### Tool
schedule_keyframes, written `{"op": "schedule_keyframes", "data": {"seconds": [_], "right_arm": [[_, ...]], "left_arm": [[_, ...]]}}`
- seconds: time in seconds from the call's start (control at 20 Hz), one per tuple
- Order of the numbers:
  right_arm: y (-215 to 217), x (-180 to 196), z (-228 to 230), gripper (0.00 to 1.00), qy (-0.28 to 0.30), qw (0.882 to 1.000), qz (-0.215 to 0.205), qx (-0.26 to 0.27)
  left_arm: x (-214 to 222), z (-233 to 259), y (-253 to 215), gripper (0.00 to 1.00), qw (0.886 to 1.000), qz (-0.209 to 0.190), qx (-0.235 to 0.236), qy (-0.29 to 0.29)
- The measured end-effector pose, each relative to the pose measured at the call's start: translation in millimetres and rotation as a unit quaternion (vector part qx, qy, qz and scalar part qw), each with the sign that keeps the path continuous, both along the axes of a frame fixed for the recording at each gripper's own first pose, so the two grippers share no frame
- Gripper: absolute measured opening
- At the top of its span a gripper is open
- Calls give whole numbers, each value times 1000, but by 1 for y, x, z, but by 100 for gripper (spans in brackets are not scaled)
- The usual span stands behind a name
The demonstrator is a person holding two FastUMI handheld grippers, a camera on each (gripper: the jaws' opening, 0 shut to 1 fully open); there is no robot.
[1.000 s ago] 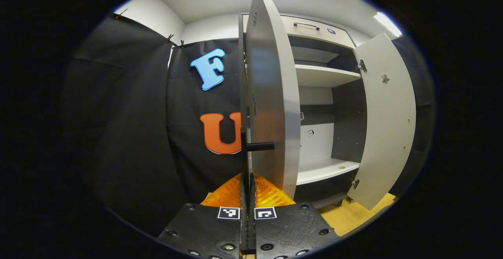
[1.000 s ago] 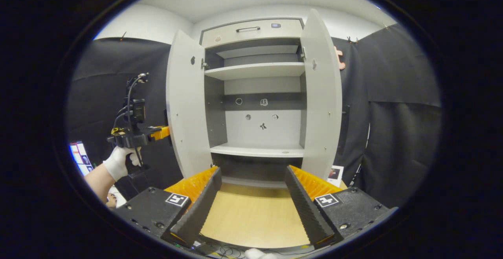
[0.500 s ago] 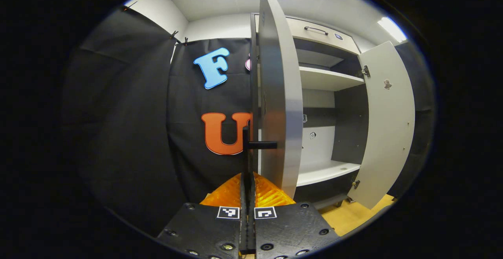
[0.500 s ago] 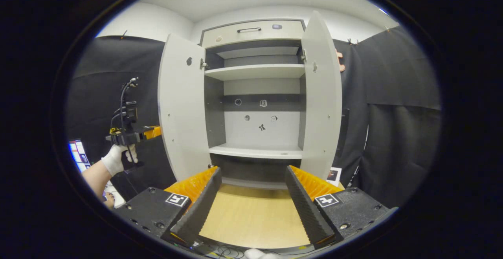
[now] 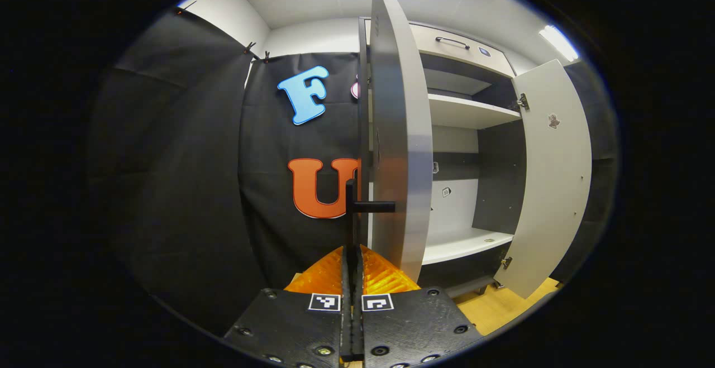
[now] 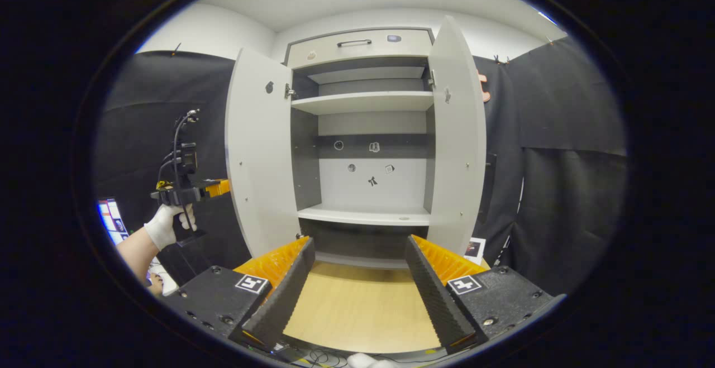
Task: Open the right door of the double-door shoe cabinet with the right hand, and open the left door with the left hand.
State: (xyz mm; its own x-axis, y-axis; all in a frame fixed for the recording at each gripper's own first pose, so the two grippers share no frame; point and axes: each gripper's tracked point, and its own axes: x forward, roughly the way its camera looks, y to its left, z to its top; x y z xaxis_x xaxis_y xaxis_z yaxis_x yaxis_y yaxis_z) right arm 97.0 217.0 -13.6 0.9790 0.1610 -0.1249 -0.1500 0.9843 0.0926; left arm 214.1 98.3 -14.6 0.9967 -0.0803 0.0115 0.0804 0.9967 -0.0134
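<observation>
The grey shoe cabinet stands with both doors swung out. My left gripper is shut on the black bar handle of the left door, which I see nearly edge-on. In the right gripper view that left door stands wide, and the left gripper, held by a white-gloved hand, sits behind its outer edge. My right gripper hangs open in front of the cabinet, holding nothing. The right door stands out toward me, apart from that gripper's fingers.
A closed drawer with a dark handle tops the cabinet. Two bare shelves and a back panel with small stickers show inside. Wooden floor lies before the cabinet. Black cloth walls flank it, and a lit screen is low at the left.
The left door has swung further out with the left gripper on its handle, mostly in the first half second. The right gripper and right door have stayed still.
</observation>
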Motion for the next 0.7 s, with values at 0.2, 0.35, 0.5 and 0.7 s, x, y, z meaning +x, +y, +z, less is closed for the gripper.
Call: {"op": "schedule_keyframes", "data": {"seconds": [0.2, 0.35, 0.5, 0.7], "right_arm": [[-1, -2, 1, 100, -1, 1000, -1, 0], [-7, 0, 2, 100, 0, 1000, -5, 2], [-13, 1, 2, 100, -3, 1000, -16, -2], [-21, 5, -2, 100, -1, 1000, -28, 1]], "left_arm": [[-7, -2, 4, 2, 1000, 4, -1, 10], [-16, -3, 18, 4, 999, 23, 28, 4], [-34, -10, 29, 67, 998, 48, 35, 0], [-72, -30, 50, 97, 994, 111, 5, 21]]}}
